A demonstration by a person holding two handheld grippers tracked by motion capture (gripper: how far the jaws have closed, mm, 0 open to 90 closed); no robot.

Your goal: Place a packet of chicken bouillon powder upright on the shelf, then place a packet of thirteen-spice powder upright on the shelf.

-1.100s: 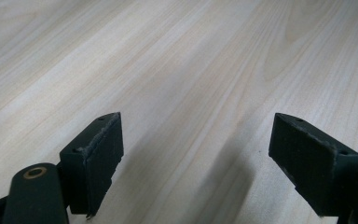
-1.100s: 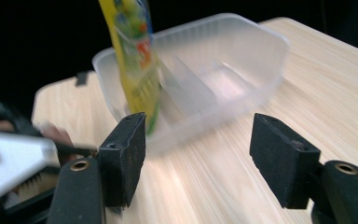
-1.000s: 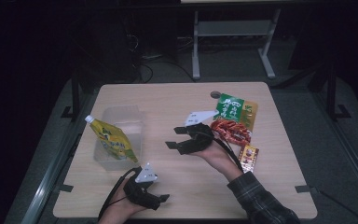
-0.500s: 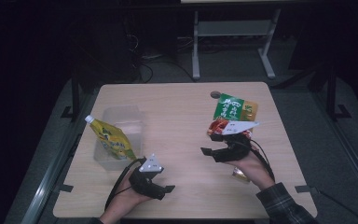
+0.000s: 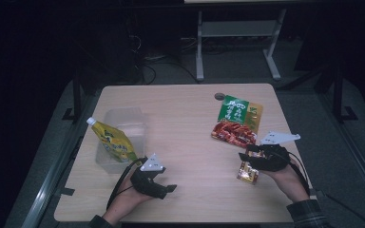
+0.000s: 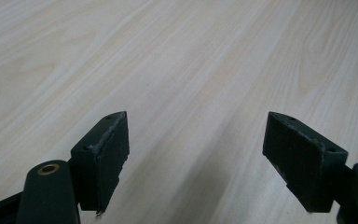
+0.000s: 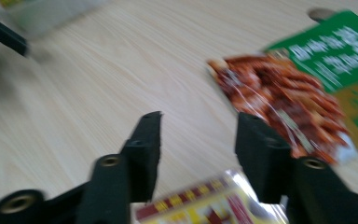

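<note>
Seen from the high view, a pale wooden tabletop (image 5: 190,118) carries four things and two hand-held grippers. One clear plastic tub (image 5: 123,128) sits near the left edge, with one yellow spouted pouch (image 5: 111,142) leaning in it, its white cap pointing up and to the left. One green and red snack bag (image 5: 236,121) lies flat on the right half. One small red and gold packet (image 5: 248,172) lies nearer the person, just below that bag.

At lower left, the left gripper (image 5: 164,187) rests low over bare wood beside the tub; in the left gripper view its jaws stand wide apart with nothing between them. At lower right, the right gripper (image 5: 247,156) sits directly over the small packet. In the blurred right gripper view its jaws are spread, the packet (image 7: 214,205) lies just beneath and between them at the bottom edge, and the snack bag (image 7: 307,79) lies beyond, to the upper right.
</note>
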